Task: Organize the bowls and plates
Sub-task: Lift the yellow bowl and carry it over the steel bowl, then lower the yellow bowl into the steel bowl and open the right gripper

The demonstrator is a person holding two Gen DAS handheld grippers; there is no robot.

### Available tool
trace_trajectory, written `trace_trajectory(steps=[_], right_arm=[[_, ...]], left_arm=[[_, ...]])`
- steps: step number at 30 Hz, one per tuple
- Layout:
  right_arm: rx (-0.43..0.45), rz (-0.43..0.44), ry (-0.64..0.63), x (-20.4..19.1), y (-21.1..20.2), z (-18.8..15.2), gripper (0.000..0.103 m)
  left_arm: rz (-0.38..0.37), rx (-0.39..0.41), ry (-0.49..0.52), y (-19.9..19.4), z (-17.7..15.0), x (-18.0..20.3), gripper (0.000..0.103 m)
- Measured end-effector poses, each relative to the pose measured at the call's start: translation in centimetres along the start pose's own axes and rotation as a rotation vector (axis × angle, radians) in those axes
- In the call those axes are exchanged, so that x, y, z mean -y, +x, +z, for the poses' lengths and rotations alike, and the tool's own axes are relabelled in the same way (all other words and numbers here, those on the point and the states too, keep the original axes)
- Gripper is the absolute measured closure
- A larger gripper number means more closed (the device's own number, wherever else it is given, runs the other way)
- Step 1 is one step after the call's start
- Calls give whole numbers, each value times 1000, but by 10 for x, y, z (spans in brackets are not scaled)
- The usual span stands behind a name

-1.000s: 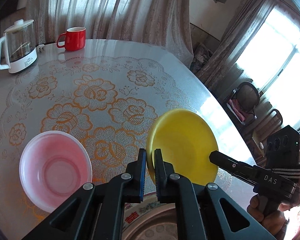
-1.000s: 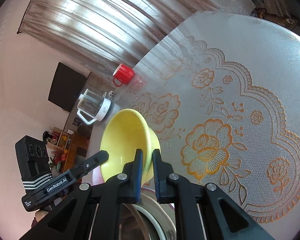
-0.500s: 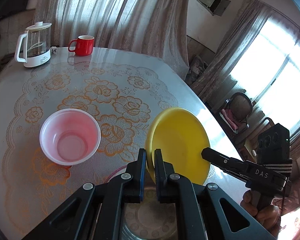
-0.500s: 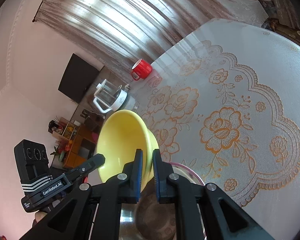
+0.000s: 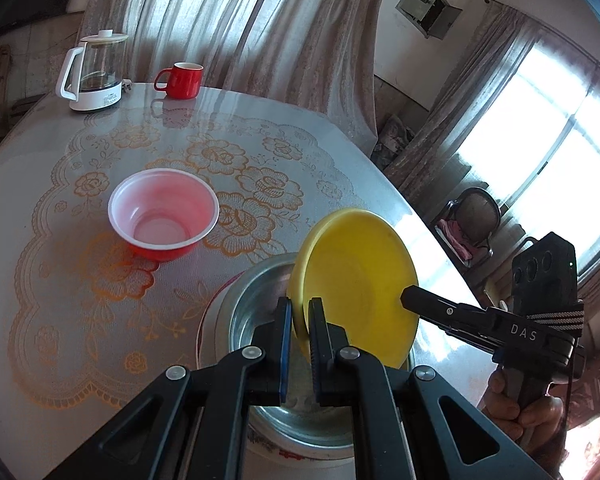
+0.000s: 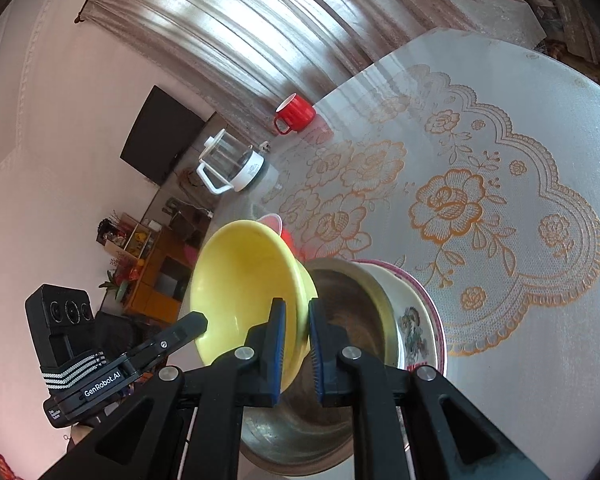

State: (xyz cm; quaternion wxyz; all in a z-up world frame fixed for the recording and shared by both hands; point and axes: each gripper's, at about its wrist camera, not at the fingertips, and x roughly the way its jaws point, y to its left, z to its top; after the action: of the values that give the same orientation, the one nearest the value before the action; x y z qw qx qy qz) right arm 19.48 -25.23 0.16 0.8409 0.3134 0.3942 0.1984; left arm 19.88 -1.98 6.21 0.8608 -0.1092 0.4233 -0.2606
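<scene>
A yellow bowl is held tilted on edge above a steel bowl. My left gripper is shut on its near rim. My right gripper is shut on the opposite rim of the yellow bowl. The steel bowl sits on a flowered white plate with a pink rim. A red bowl with a white inside stands on the table to the left, apart from the stack. The right gripper also shows in the left wrist view.
A round table with a lace floral cloth. A red mug and a glass kettle stand at the far edge. The table edge runs close on the right, with a chair beyond it.
Both grippers have risen and drawn back with the yellow bowl. The steel bowl and plate have come into fuller view beneath it. The red bowl looks farther away.
</scene>
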Motion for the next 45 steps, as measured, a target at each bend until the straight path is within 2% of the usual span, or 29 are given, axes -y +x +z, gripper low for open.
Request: trace_trajectory(steps=[13,19,22,34,45], right_arm=[[-23,-15,-19,-3,-7,-31,91],[-7,0,-66,-9,-15,-39,91],[-12,-8,-80,-11,-15,-44,87],[9,-113,-212,-27,-14,-55,81],[-12,-135,-240,-30,-5,-59,72]], left_arm=[[-28,-6,-38,-12,-37,-7,95],[-23,9,-24,-19,-46,-5,95],[-19,3,-30,-16,-49,-4,95],[13,22,-25,-15,-62,-1,93],[2,13,-56,-11,-60,-6,92]])
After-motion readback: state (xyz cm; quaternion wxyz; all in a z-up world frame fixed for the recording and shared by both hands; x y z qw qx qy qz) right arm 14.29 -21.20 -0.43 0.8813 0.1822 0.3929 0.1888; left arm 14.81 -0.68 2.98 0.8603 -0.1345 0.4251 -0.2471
